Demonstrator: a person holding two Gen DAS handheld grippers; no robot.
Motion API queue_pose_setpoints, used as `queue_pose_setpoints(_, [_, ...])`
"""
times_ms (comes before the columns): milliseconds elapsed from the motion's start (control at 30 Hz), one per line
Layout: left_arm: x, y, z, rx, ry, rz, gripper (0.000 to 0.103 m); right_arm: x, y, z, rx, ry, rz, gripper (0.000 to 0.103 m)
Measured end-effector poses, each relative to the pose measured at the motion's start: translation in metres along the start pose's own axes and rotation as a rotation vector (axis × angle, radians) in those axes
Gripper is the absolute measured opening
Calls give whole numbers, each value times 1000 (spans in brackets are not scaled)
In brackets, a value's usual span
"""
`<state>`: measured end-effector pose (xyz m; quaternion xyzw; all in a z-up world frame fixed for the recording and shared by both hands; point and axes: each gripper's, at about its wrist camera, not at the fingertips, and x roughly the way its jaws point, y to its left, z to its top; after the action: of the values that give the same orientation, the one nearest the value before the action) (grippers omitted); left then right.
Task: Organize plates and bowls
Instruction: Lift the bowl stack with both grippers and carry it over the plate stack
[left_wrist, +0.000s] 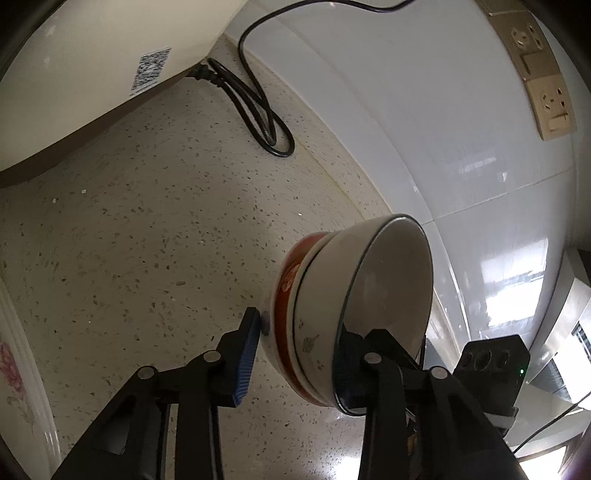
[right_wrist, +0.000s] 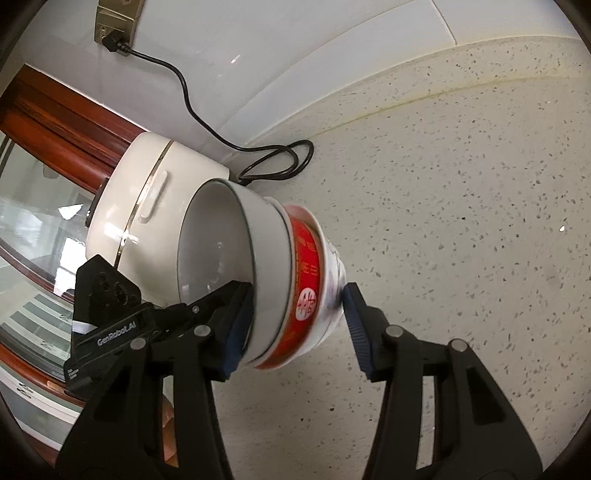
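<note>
A nested stack of bowls (right_wrist: 288, 284) hung tilted on its side in the air above the speckled tabletop (right_wrist: 461, 203), with both tools meeting on it. The stack had a white bowl (left_wrist: 384, 280) with a thin dark rim line innermost, a red-banded bowl (right_wrist: 306, 291) with pale lettering around it, and an outer white bowl (right_wrist: 332, 273) with a faint pattern. The right gripper (right_wrist: 295, 328) had its jaws astride the stack: one blue pad lay against the inside of the white bowl's rim, while the other sat at the foot of the outer bowl, so it appeared to clamp the stack from mouth to base. The left gripper (left_wrist: 295, 354) straddled the same stack, one pad just at the outer bowl's wall and the other finger reaching into the white bowl's mouth; whether those pads pressed firmly could not be told. Behind the bowls stood a cream rice cooker (right_wrist: 147, 206), its black power cord (right_wrist: 207, 122) looped on the tabletop and running up to a wall socket (right_wrist: 114, 22) on the white tiled wall (left_wrist: 424, 110). A flowered plate (left_wrist: 18, 369) edged into the left wrist view.
</note>
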<state>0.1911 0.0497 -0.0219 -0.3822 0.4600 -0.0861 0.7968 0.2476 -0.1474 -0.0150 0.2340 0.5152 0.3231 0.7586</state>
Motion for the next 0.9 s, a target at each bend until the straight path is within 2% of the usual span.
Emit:
queue_pose_setpoints(600, [-17, -2, -1, 20, -41, 13, 33, -1, 19, -3, -53, 2, 18, 53])
queue_pose_setpoints(900, [-52, 8, -8, 17, -95, 42, 32, 9, 51, -16, -126, 39, 42, 53])
